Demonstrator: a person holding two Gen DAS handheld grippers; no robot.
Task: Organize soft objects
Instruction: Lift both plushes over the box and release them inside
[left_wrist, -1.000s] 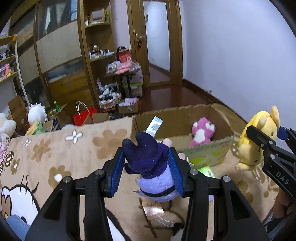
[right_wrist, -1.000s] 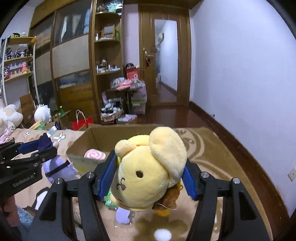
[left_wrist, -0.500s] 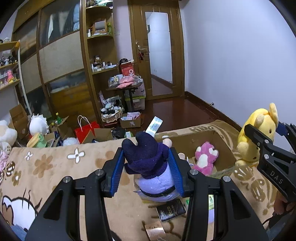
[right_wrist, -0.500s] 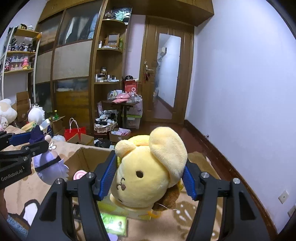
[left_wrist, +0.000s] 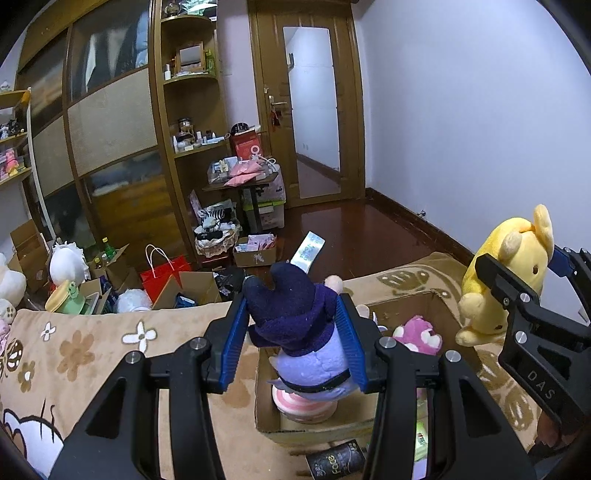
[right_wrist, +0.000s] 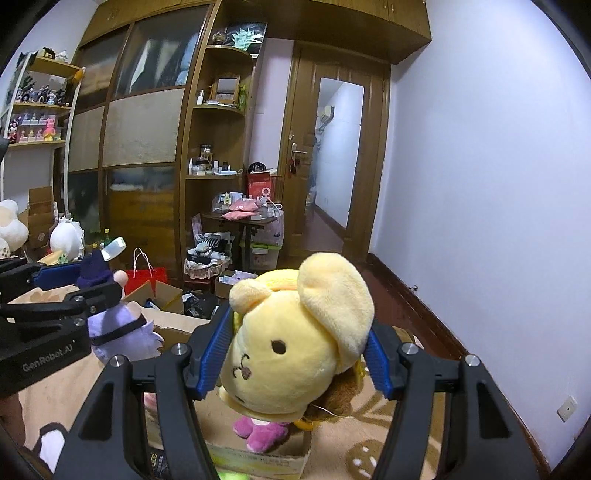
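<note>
Above the box (left_wrist: 424, 301) on the blanket (left_wrist: 74, 350), our left gripper (left_wrist: 293, 345) clamps the purple toy (left_wrist: 295, 332) while our right gripper (right_wrist: 295, 354) clamps the yellow toy (right_wrist: 295, 343).

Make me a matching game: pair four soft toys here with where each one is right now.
Things:
1. purple toy
2. yellow toy
3. pink toy
4. white toy

Places:
A. in the box
B. on the floor by the shelves
C. in the left tool
D. in the right tool

Pairs: 1-C, 2-D, 3-A, 4-B
</note>
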